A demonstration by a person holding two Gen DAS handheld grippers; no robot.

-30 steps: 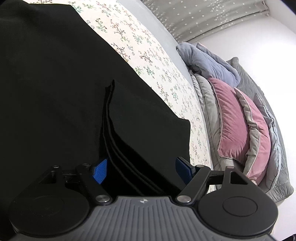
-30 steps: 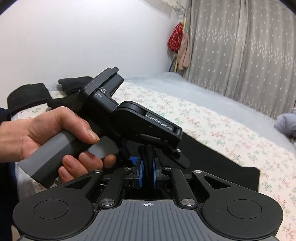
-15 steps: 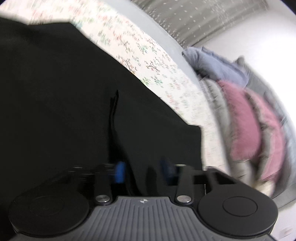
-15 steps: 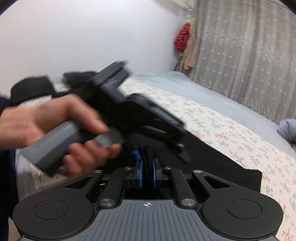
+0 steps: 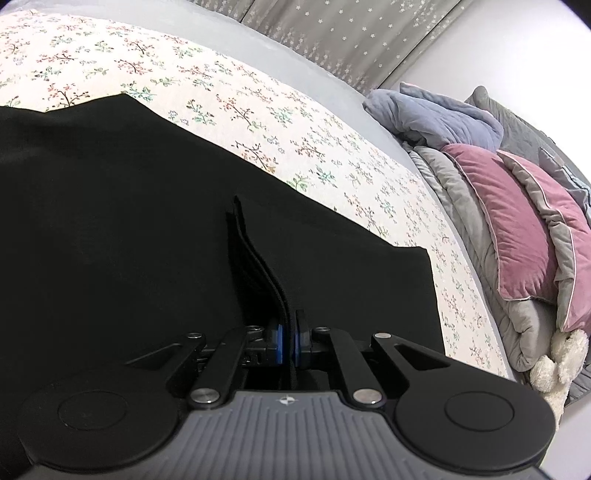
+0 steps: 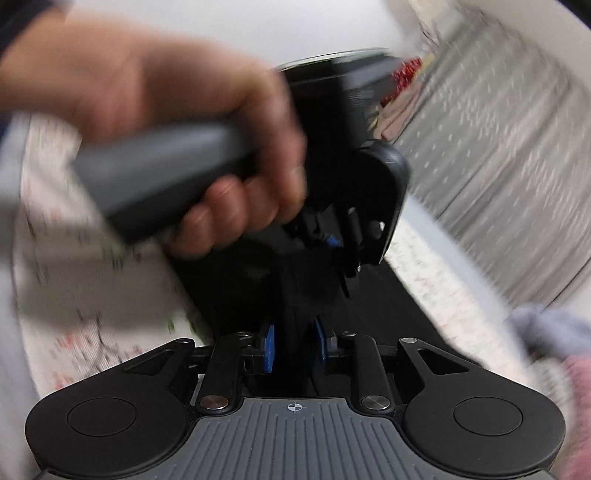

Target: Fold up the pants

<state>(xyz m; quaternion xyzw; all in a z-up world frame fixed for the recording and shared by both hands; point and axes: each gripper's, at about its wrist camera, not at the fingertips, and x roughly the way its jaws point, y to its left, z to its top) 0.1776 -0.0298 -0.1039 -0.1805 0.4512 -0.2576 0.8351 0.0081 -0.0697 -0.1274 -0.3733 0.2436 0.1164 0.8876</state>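
The black pants [image 5: 129,221] lie spread on the floral bedsheet [image 5: 258,110]. My left gripper [image 5: 287,341] is shut on a stack of several layered edges of the pants [image 5: 258,258]. In the blurred right wrist view my right gripper [image 6: 293,347] has black pants fabric [image 6: 295,295] between its blue pads, which stand a little apart around it. The other gripper [image 6: 354,192], held by a hand [image 6: 177,110], is just ahead of it, over the same fabric.
A pile of grey, lilac and pink bedding and pillows [image 5: 517,206] lies at the right end of the bed, with a white plush toy [image 5: 557,362] below it. A grey curtain [image 5: 351,33] hangs behind the bed.
My left gripper has closed from wide open onto the layered pants edge. The right wrist view has swung and blurred, the left hand and its gripper have risen in it, and the right pads have parted slightly.
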